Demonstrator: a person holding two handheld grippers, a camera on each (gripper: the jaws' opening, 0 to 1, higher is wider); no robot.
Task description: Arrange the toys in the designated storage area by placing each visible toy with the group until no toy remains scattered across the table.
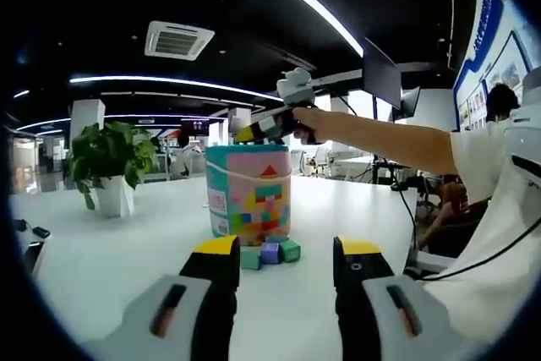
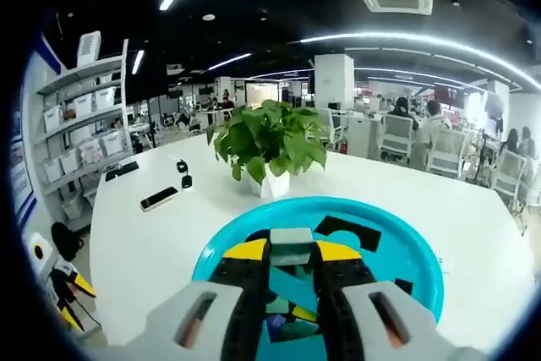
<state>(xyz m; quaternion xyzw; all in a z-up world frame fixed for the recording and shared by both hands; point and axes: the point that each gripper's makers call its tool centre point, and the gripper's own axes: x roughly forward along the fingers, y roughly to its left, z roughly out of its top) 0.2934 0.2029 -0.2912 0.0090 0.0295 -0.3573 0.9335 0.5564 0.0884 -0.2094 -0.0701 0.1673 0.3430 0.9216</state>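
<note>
A colourful round toy bucket point(image 1: 249, 192) stands on the white table, with three small blocks, two green point(image 1: 290, 249) and one purple point(image 1: 270, 252), at its foot. My left gripper point(image 1: 287, 249) hangs open just short of these blocks, nothing between its jaws. A person's hand holds my right gripper point(image 1: 247, 134) right above the bucket's top. In the right gripper view, my right gripper point(image 2: 292, 253) is shut on a grey-green block point(image 2: 292, 240) over the bucket's teal top point(image 2: 385, 230), which has dark shaped holes. Several blocks lie below the jaws.
A potted plant point(image 1: 106, 162) point(image 2: 269, 145) stands on the table beyond the bucket. A phone point(image 2: 159, 199) and small black items point(image 2: 184, 173) lie further off. The person's arm point(image 1: 380, 137) reaches over the table from the right. Shelves point(image 2: 84, 116) line one side.
</note>
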